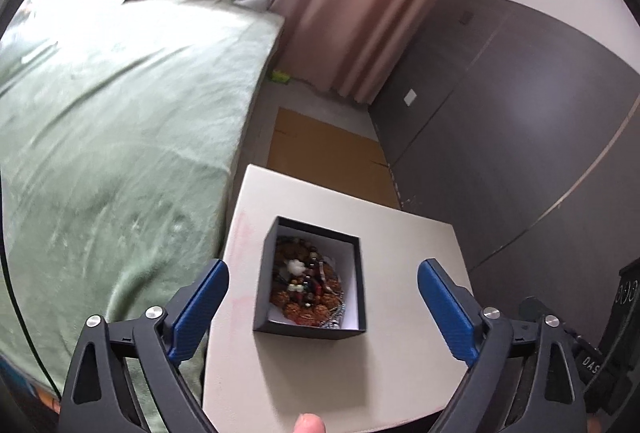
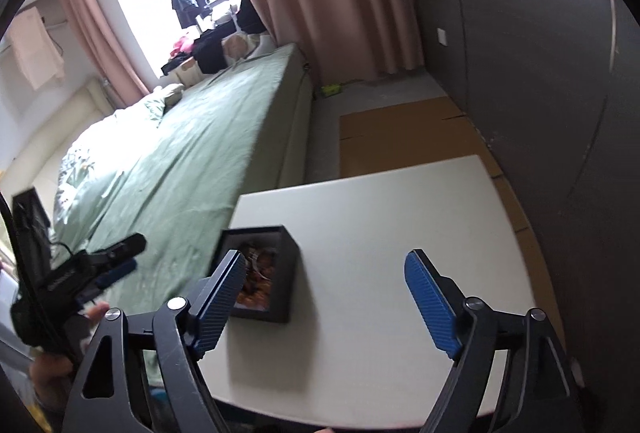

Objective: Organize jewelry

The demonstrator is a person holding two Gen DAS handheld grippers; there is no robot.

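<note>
Black, the jewelry box [image 1: 312,281] sits open on the white table [image 1: 404,273] with beads heaped inside, while the left gripper [image 1: 322,297] and right gripper [image 2: 326,287] hover wide apart, empty.

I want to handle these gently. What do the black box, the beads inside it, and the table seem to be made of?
Box: probably rigid card, matte black outside, white inside; thin straight walls, sharp corners.
Beads: brown, bumpy, perhaps carved seed or wood; blur leaves it open. A silvery chain beside them looks like metal.
Table: smooth, matte, off-white; the core material cannot be told.
</note>
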